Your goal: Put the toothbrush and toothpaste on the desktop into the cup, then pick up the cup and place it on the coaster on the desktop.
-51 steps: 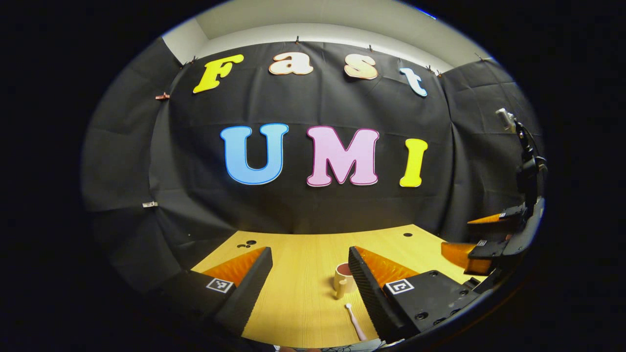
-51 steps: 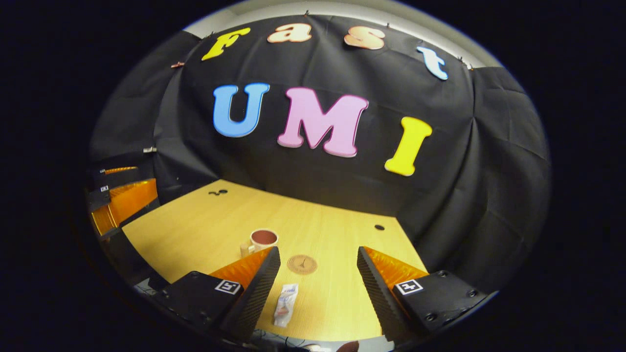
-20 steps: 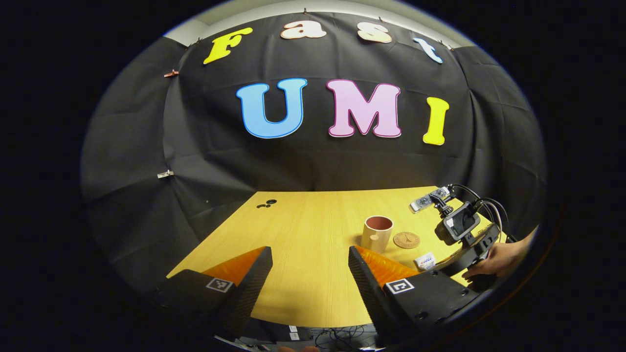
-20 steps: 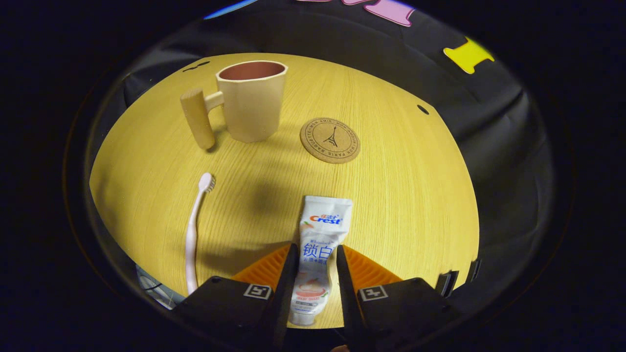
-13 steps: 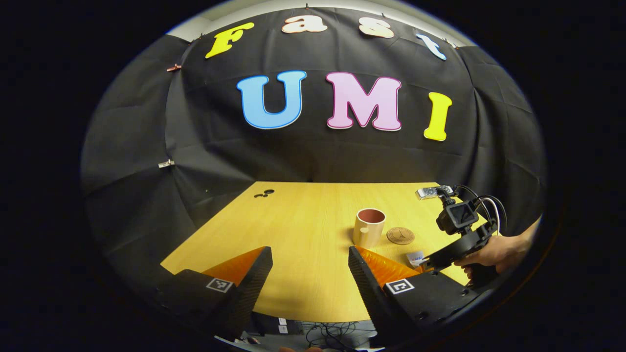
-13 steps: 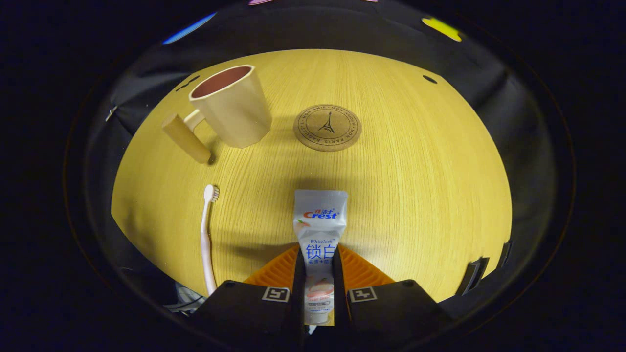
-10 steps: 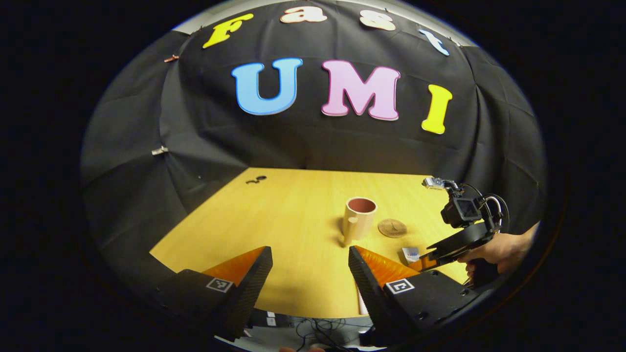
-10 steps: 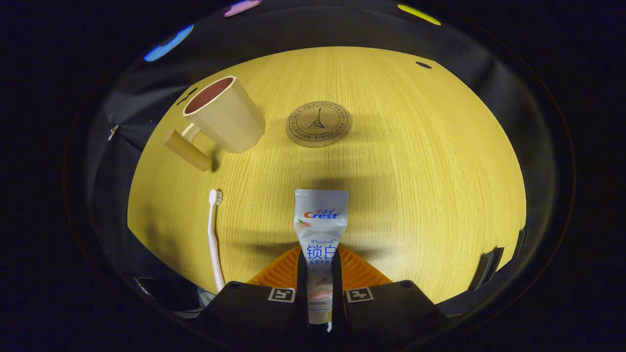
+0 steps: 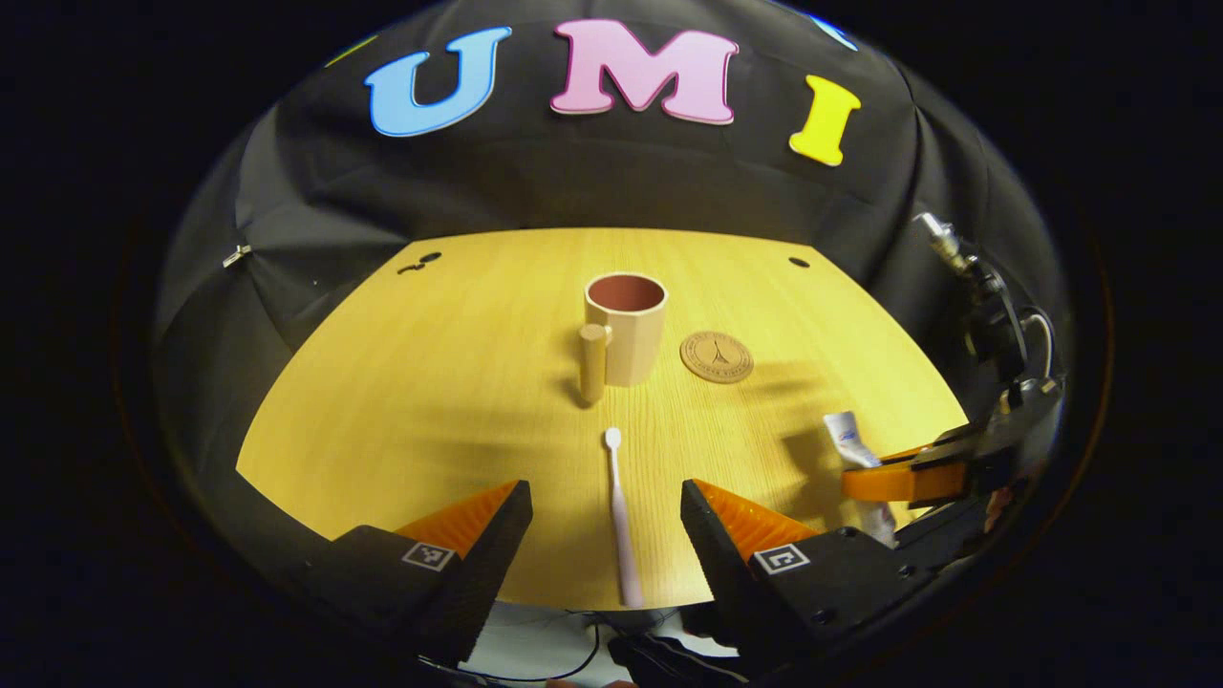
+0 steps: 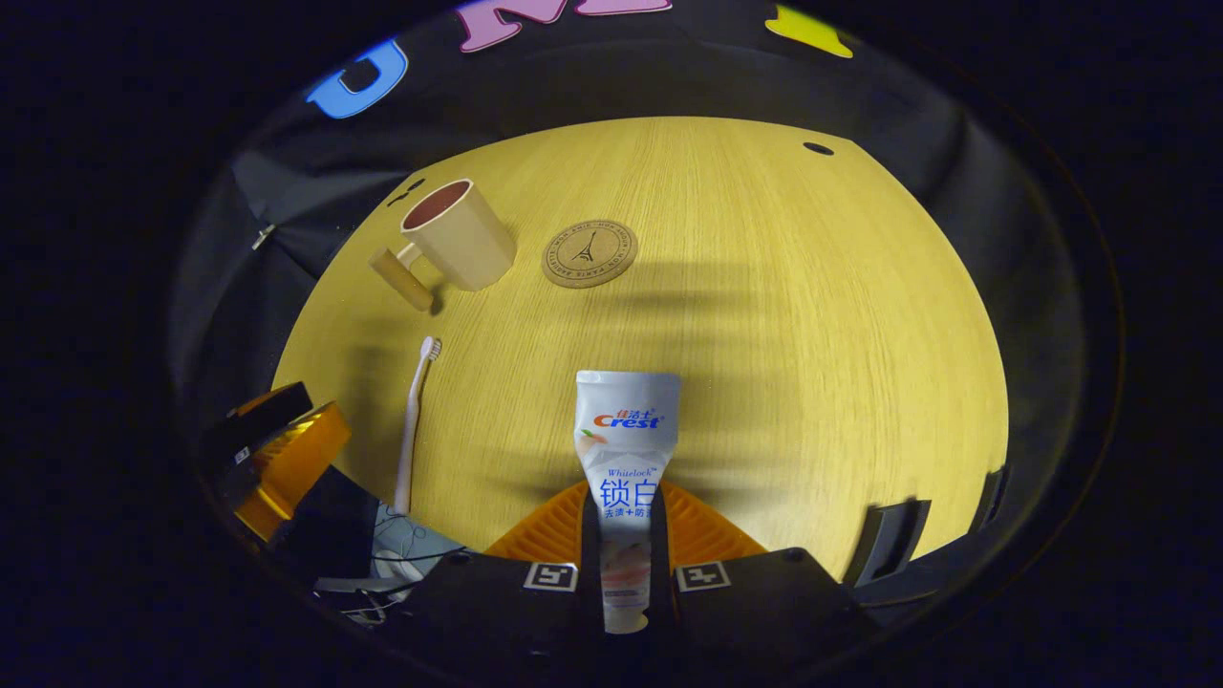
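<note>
Toothpaste (image 10: 627, 449): clenched in the right claw (image 10: 626, 535), lifted clear of the tabletop (image 10: 783, 315), well short of the cup (image 10: 459, 234), presumably for dropping in. Toothbrush (image 9: 619, 506): laid flat before the cup, framed by the released left claw (image 9: 604, 516). Coaster (image 9: 717, 356): found just beside the cup, unoccupied.

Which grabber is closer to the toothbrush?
Left. The left gripper hangs open with the toothbrush lying between its fingers; the right gripper is off to the side, shut on the toothpaste.

toothpaste (image 10: 626, 449) lifted; toothbrush (image 9: 619, 511) flat near cup (image 9: 626, 327); coaster (image 9: 716, 356) beside.
</note>
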`<state>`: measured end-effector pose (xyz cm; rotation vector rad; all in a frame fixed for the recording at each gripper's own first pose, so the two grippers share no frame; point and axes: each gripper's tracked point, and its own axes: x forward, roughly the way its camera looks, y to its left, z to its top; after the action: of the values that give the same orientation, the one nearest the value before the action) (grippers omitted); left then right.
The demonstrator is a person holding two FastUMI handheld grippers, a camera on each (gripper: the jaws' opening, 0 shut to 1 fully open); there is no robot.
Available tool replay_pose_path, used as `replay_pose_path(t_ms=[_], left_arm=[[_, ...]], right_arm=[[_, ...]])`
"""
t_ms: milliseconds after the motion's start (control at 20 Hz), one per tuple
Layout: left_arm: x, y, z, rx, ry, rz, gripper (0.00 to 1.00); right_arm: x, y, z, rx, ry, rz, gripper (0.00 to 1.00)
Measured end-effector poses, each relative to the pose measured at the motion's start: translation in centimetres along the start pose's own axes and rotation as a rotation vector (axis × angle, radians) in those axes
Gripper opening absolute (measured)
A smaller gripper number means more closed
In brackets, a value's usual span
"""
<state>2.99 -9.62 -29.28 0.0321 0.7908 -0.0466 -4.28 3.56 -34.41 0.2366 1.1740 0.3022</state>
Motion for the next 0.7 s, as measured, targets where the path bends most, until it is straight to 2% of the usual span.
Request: replay_pose_path(t_ms=[550,700], left_arm=[[6.6,-0.8,-2.3,0.015,0.232,0.051,0.95],[7.2,-0.6,-2.7,0.016,0.271,0.073,0.87]], right_arm=[[-2.4,-4.8,0.2,0.052,-0.012,0.04,0.22],[-2.5,-5.6,0.3,0.066,-0.003,0.054,0.22]])
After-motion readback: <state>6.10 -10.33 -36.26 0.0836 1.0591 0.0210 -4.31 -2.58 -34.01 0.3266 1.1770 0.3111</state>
